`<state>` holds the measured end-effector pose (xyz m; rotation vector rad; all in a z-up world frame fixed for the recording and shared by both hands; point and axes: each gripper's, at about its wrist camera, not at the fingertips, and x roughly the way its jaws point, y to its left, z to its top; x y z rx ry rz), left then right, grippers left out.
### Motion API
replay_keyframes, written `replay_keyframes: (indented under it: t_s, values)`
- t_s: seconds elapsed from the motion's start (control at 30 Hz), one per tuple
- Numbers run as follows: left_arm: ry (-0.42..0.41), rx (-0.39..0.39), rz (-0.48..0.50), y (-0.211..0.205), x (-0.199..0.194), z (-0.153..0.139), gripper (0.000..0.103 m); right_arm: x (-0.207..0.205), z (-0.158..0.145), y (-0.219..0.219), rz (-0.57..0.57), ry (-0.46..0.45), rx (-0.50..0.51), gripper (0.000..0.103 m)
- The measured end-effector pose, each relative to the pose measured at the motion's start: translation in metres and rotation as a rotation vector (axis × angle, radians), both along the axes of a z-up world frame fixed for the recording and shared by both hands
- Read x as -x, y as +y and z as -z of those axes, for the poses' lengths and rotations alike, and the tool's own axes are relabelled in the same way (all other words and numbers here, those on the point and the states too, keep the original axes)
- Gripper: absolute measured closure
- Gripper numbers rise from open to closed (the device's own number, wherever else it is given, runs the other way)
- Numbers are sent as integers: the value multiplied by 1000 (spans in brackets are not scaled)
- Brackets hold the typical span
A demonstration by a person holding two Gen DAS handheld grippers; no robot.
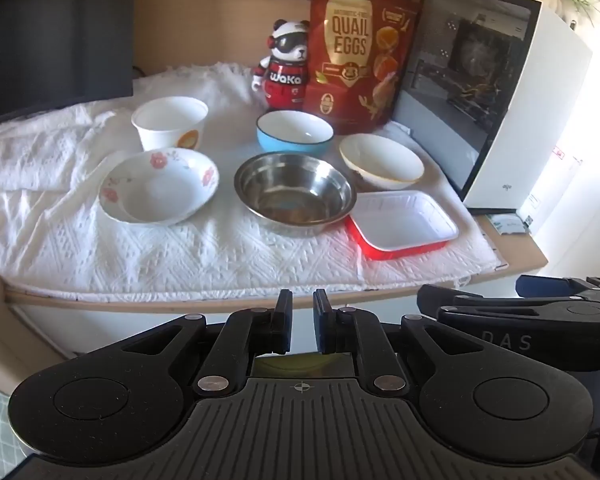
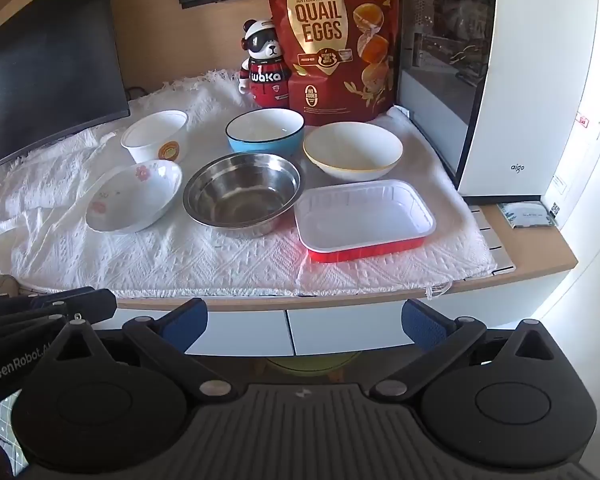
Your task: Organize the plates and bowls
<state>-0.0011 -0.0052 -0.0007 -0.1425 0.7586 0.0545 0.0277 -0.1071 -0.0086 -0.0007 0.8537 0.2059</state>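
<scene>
On a white cloth (image 1: 100,248) lie several dishes: a white paper cup-bowl (image 1: 170,122), a flowered plate (image 1: 159,186), a blue bowl (image 1: 295,132), a steel bowl (image 1: 295,193), a cream bowl with a yellow rim (image 1: 381,163) and a red rectangular tray (image 1: 403,223). The same dishes show in the right wrist view: the steel bowl (image 2: 242,193), the tray (image 2: 364,216), the cream bowl (image 2: 353,152). My left gripper (image 1: 302,308) hangs shut and empty in front of the table edge. My right gripper (image 2: 304,320) stands wide open, empty, also short of the edge.
Behind the dishes stand a panda figurine (image 1: 286,64) and a red quail-eggs bag (image 1: 358,56). A white appliance with a dark glass front (image 1: 500,96) stands at the right. A dark monitor (image 1: 56,32) stands at the back left. The wooden table edge (image 2: 340,300) runs in front.
</scene>
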Motion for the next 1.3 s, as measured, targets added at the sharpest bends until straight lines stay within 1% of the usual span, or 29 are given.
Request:
replay_keyframes:
  t_s: [0.03,0.07,0.1,0.23,0.4,0.77,1.3]
  values:
    - [0,-4,4,-2,0,0,90,1,0,0,-1,2,0,0]
    - [9,25,-10,1,1,4,90,2,0,1,-5,4,-1,0]
    - [19,29,-16,0,-2,5,90,-2,-1,-6,-5,22,-29,0]
    - [20,32,-26,-1,-3,2,90,-8,0,-3,-1,39,-18,0]
    - [23,33,-19,3,-5,0,90,-3,1,0,2,21,-9,0]
    - [33,38,-20,6,-7,2,90,-7,5,3,13,48,-11,0]
    - [33,46,-19,6,-3,3,90,-4,4,4,13,45,-14,0]
